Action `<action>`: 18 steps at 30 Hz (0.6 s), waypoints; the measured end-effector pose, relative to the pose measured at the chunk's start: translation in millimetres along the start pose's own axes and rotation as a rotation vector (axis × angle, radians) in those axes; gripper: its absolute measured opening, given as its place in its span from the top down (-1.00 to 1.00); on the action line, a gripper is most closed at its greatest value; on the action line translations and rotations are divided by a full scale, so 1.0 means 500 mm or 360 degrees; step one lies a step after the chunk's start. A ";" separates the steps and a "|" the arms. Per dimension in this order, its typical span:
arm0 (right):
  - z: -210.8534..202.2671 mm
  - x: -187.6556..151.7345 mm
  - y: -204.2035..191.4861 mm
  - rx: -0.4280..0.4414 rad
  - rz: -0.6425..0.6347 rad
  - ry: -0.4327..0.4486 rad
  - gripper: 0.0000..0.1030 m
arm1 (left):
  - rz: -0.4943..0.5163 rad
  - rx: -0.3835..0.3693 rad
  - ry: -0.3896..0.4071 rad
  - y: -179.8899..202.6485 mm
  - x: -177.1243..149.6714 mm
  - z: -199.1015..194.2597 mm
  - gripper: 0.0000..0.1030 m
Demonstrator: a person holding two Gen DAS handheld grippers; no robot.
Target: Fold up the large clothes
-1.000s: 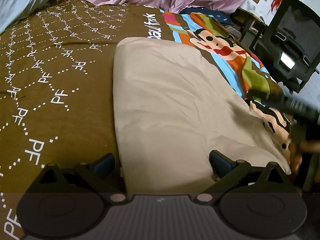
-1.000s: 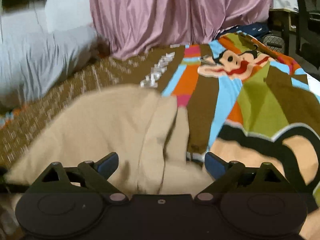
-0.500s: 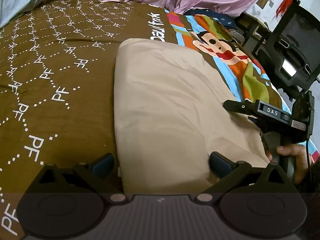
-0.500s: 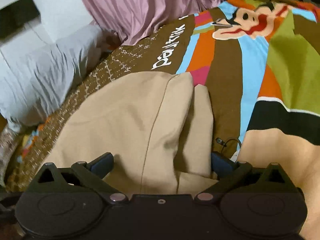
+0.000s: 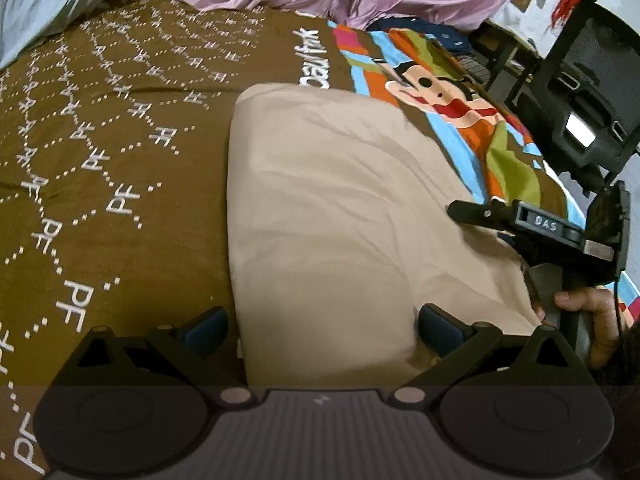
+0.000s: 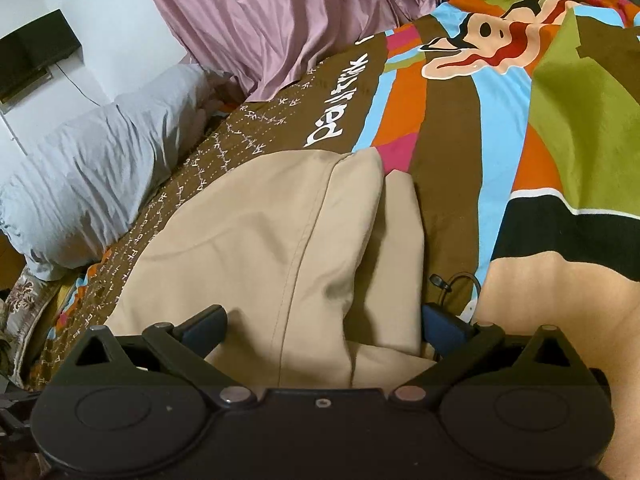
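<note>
1. Two grippers stand with jaws spread wide: the left gripper (image 5: 322, 326) and right gripper (image 6: 324, 320) each straddle an edge of the beige garment (image 5: 344, 216).
2. It lies folded on the patterned bedspread (image 5: 112, 152), below a pink curtain (image 6: 280, 20).

Bedspread: brown patterned cartoon-print bedspread (image 5: 120, 152) lying beneath the jaws.
Curtain: pink pleated curtain (image 6: 280, 20) hanging beyond them.
Pillow: grey wrinkled pillow (image 6: 92, 184) sitting far left.
</note>
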State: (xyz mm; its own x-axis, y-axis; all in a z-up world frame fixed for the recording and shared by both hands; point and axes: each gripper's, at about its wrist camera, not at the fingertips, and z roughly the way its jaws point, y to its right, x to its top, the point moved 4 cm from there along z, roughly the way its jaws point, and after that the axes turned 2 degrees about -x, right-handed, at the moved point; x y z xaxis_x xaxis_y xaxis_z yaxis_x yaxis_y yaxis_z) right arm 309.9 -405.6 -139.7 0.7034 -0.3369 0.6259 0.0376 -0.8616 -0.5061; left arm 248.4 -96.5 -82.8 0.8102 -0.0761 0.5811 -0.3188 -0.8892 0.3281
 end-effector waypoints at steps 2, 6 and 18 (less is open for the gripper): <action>0.000 0.000 0.000 -0.0001 -0.0004 -0.0001 -0.99 | 0.0011 -0.0046 0.0053 -0.007 0.007 -0.013 -0.99; 0.000 0.000 0.000 -0.0002 -0.0008 -0.0002 -0.99 | -0.0168 -0.0133 0.0141 -0.052 0.025 -0.031 -0.99; 0.002 -0.004 -0.004 -0.0020 -0.0036 -0.0005 -0.99 | -0.0496 -0.0211 0.0033 -0.125 0.016 0.014 -0.91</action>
State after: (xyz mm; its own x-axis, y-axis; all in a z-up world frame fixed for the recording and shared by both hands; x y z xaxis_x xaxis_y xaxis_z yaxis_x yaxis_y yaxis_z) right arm 309.0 -402.9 -140.5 0.7046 -0.3159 0.6354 0.0450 -0.8737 -0.4843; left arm 278.2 -44.8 -104.0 0.8689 0.2005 0.4525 -0.1198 -0.8019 0.5853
